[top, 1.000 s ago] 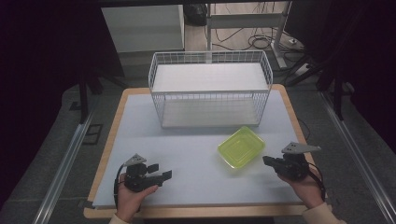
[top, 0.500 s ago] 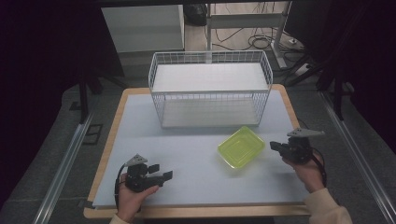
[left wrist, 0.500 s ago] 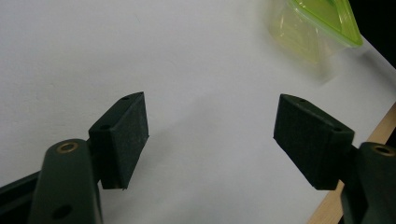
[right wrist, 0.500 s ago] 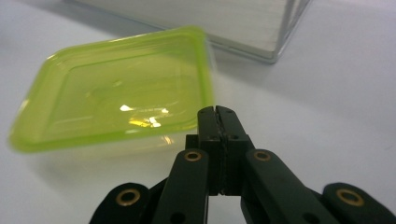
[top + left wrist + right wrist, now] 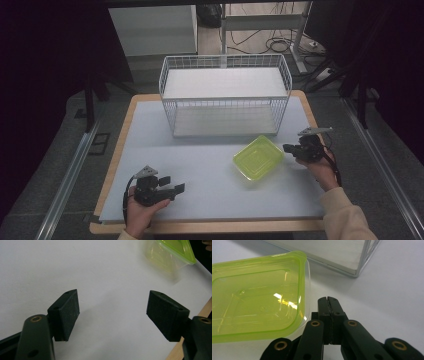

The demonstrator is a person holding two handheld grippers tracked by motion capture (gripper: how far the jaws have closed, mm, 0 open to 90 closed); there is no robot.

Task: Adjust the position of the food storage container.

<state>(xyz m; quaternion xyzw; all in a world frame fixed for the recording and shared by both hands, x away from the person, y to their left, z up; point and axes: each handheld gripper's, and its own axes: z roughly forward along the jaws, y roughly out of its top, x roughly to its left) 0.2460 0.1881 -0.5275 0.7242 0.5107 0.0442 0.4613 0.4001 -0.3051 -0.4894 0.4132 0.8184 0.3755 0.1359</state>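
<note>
A yellow-green lidded plastic container lies on the white table top, right of centre. In the right gripper view the container sits just left of my right gripper, whose jaws are pressed together with nothing between them. Seen from above, the right gripper hovers just off the container's right corner, pointing left. My left gripper rests near the front left of the table, pointing right. Its jaws stand wide apart over bare table, and the container is far off at the top right.
A white wire basket with a flat shelf stands at the back middle of the table. The table's wooden edge runs along the front. Cables and table legs lie on the floor behind.
My right gripper has moved away from the front edge, up along the container's right side toward its far corner. The left gripper has stayed put.
</note>
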